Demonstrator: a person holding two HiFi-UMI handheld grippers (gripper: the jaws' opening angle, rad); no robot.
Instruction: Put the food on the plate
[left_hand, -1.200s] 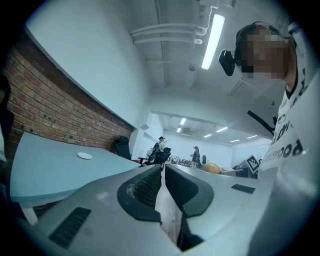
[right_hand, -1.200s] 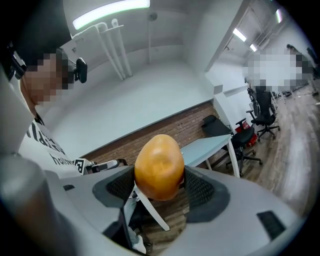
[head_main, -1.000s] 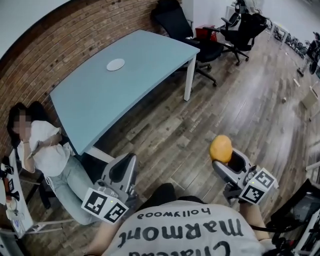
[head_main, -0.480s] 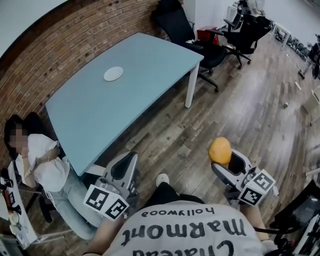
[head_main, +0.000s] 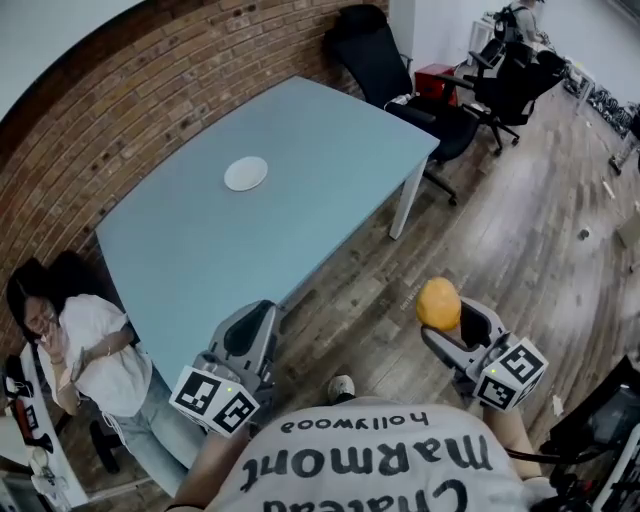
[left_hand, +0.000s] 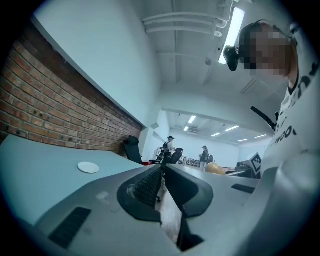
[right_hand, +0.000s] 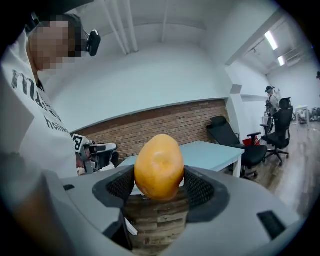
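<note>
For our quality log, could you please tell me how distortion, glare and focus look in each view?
Head view: fisheye curves the table edges; plate crisp. Left gripper view: ceiling light blows out, corners vignetted. Right gripper view: orange fruit sharp, corners dark.

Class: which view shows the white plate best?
The head view: the plate lies whole, seen from above, on the blue table. The left gripper view shows it small, nearly edge-on; the right gripper view misses it.

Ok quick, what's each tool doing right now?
Left tool: closed, nothing in it.
Right tool: closed on the orange fruit.
</note>
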